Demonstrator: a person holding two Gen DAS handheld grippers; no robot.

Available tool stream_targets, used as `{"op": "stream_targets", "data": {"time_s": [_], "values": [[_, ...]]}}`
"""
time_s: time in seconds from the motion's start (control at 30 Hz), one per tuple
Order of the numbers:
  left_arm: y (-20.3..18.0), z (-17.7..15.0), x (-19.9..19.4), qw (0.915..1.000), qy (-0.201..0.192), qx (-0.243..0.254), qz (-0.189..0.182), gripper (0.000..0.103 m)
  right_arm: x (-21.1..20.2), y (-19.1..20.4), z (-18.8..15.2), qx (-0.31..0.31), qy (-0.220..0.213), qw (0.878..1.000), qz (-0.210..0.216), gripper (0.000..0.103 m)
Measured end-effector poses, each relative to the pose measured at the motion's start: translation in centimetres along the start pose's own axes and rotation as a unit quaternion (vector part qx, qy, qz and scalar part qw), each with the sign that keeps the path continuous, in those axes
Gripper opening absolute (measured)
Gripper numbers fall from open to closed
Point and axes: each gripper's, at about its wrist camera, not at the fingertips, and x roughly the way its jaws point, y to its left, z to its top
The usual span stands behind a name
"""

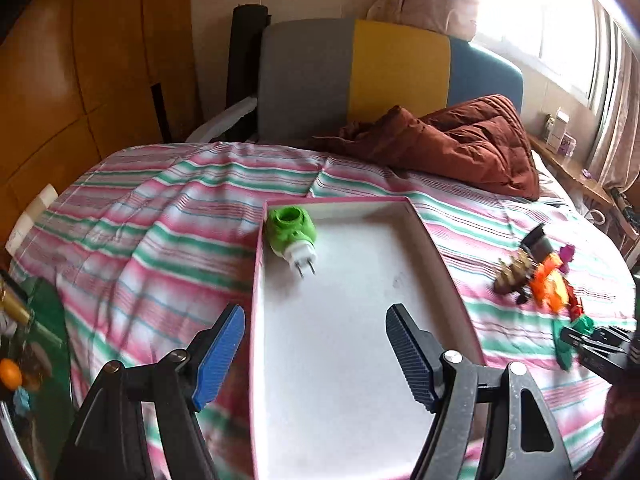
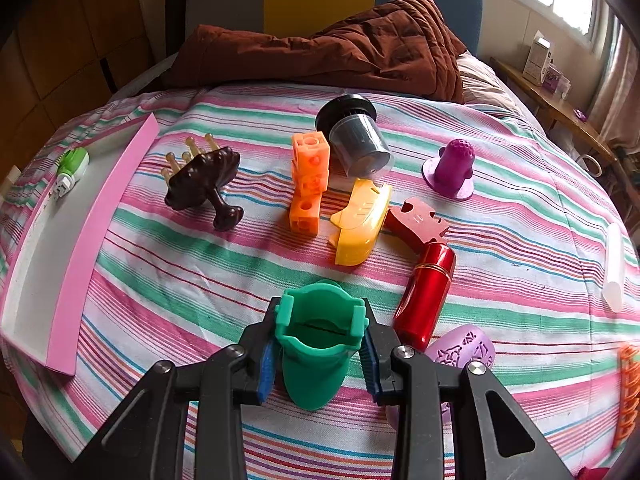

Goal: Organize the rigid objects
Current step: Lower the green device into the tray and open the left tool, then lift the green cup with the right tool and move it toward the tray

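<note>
Green plug-in device (image 1: 291, 234) lies in my pink-rimmed tray (image 1: 448, 264); left gripper (image 1: 316, 354) spread wide, empty. Right gripper (image 2: 318, 354) clamps what looks like a teal clip (image 2: 316, 344)

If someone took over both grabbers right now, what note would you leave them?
Left gripper: open, empty, above the pink box.
Right gripper: shut on a green clip, over the bedspread.
Done: only the green plug lies in the box, at its far corner.
Left: the clip, then the loose things on the bed: brown massager, orange blocks, yellow case, red tube, grey cup, purple cone, lilac piece.
</note>
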Motion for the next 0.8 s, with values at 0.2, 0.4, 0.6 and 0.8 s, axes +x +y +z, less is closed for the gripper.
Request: {"op": "stream_targets", "data": {"time_s": [0.2, 0.4, 0.6, 0.8], "values": [[-0.8, -2.1, -1.1, 1.0, 0.005, 0.002, 0.005, 0.074, 0.1, 0.1, -0.1, 0.002, 0.002, 1.0, -0.004, 0.035], [-0.5, -3.4, -1.4, 0.9996, 0.005, -0.004, 0.026, 0.074, 0.0, 0.1, -0.1, 0.001, 0.002, 1.0, -0.006, 0.035], [-0.4, -4.2, -1.5, 0.9995, 0.009, -0.002, 0.032, 0.074, 0.0, 0.1, -0.1, 0.001, 0.002, 1.0, -0.006, 0.035], [-0.2, -4.7, -1.7, 0.9992, 0.007, -0.008, 0.038, 0.074, 0.0, 0.2, -0.2, 0.001, 0.002, 1.0, -0.006, 0.035]]}}
